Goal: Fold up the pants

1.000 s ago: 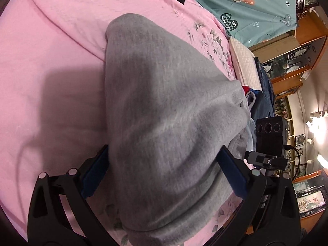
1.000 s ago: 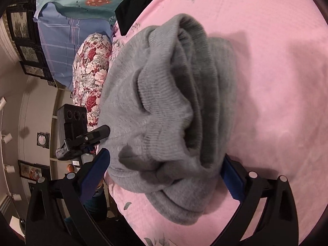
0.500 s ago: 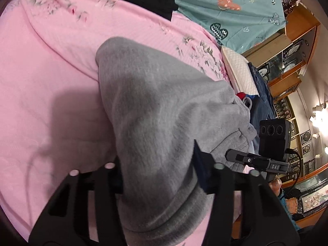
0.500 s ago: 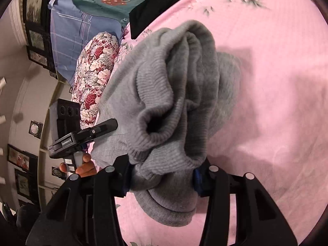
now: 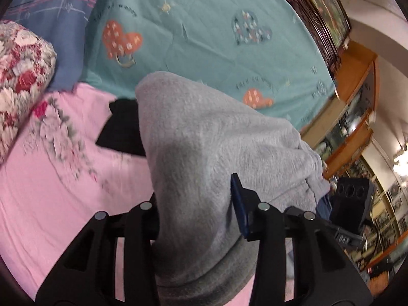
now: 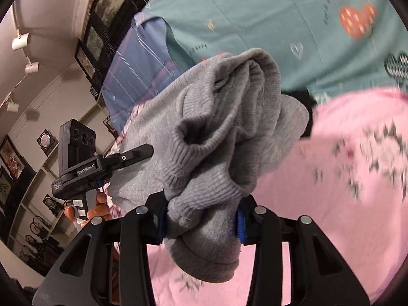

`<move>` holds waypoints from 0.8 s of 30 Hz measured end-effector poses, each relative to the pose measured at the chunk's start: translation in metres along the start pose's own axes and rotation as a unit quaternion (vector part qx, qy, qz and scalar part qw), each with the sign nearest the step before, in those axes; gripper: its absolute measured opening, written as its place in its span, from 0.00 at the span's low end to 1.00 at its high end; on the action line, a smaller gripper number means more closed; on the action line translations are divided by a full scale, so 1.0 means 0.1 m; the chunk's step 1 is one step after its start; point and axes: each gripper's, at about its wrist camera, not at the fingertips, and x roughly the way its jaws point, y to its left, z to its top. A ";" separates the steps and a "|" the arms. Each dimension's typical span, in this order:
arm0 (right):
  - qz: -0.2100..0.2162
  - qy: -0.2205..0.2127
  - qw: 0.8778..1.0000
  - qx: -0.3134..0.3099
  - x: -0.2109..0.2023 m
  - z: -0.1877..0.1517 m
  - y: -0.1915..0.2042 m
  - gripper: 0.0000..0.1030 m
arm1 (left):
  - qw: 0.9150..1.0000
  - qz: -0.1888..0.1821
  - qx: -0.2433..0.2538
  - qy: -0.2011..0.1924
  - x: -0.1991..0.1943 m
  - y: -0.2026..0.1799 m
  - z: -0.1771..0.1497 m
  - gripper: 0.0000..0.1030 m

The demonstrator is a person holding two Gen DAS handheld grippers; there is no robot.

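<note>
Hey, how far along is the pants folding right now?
Done: both claws have a grip. The left claw is shut on the gray pants, and the right claw is shut on their bunched ribbed end. In hand: the pants hang bunched between them above the pink bedsheet. Left: no neat fold shows yet, so laying them flat and folding remain.
</note>
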 end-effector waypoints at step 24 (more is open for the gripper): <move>-0.098 0.012 0.991 0.088 2.52 1.05 -2.19 0.42 | 0.975 0.217 -0.052 0.015 2.98 1.72 0.81 0.80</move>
